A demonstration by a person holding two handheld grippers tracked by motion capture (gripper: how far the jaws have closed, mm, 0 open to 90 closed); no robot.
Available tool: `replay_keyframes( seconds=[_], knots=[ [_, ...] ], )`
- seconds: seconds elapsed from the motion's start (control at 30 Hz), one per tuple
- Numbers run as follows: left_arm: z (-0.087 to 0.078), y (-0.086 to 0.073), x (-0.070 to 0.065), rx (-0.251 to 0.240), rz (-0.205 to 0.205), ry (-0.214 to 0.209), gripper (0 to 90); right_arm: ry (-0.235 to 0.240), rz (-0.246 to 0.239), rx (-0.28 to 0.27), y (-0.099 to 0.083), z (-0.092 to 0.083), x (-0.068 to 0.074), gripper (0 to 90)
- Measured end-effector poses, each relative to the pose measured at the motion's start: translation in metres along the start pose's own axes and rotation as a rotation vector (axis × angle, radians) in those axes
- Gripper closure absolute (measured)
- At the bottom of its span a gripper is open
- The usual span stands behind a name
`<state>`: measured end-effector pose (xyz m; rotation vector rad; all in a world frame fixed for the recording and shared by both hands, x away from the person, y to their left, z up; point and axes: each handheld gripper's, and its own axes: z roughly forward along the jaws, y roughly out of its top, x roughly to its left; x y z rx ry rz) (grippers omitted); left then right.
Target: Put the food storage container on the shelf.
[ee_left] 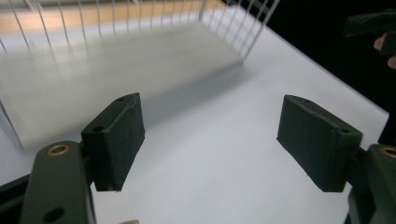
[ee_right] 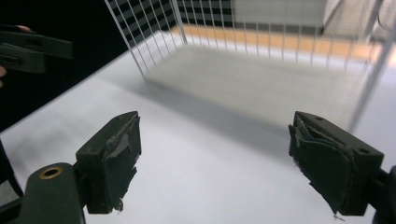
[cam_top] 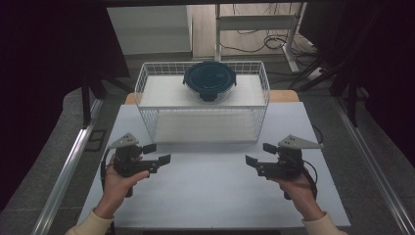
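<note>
Here, a person holds two grippers low over a white table (cam_top: 205, 196), with both pairs of jaws spread apart and nothing between them. The left gripper (cam_top: 160, 152) sits at about eight o'clock on the tabletop, its jaws turned toward the centre; the right gripper (cam_top: 261, 153) mirrors it at about four o'clock. From the left gripper (ee_left: 210, 140) view, bare tabletop lies between the pads; the same holds for the right gripper (ee_right: 215, 158) view. At twelve o'clock from the hands stands a white wire rack (cam_top: 147, 83) with two levels. A round dark-blue lidded container (cam_top: 209, 79) rests on the rack's upper shelf, toward its far edge, well apart from both grippers. The lower shelf (cam_top: 205, 128) faces the grippers.
</note>
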<state>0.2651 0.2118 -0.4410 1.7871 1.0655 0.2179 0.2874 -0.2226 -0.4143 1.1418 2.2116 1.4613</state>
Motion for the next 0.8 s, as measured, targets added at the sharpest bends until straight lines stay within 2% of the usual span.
replay_keyframes(
  seconds=[0.1, 0.13, 0.17, 0.27, 0.4, 0.53, 0.8],
  knots=[
    [0.004, -0.021, 0.002, 0.017, -0.024, -0.002, 22.3, -0.008, 0.039, 0.026, -0.024, -0.001, -0.008, 16.7],
    [0.004, -0.021, 0.002, 0.017, -0.024, -0.002, 22.6, -0.012, 0.043, 0.036, -0.031, -0.001, -0.011, 16.9],
    [0.010, -0.033, 0.004, 0.052, -0.039, -0.002, 22.5, -0.022, 0.048, 0.050, -0.038, 0.000, -0.014, 16.9],
    [0.016, -0.045, 0.007, 0.083, -0.055, 0.012, 22.4, -0.046, 0.065, 0.080, -0.053, 0.004, -0.023, 17.2],
    [0.017, -0.048, 0.011, 0.085, -0.062, 0.026, 21.9, -0.056, 0.071, 0.099, -0.058, 0.008, -0.026, 17.3],
    [0.016, -0.049, 0.013, 0.073, -0.066, 0.038, 21.8, -0.059, 0.043, 0.102, -0.059, 0.010, -0.024, 17.3],
    [0.019, -0.054, 0.016, 0.090, -0.057, 0.060, 21.7, -0.087, -0.013, 0.118, -0.061, 0.012, -0.022, 17.1]
  ],
)
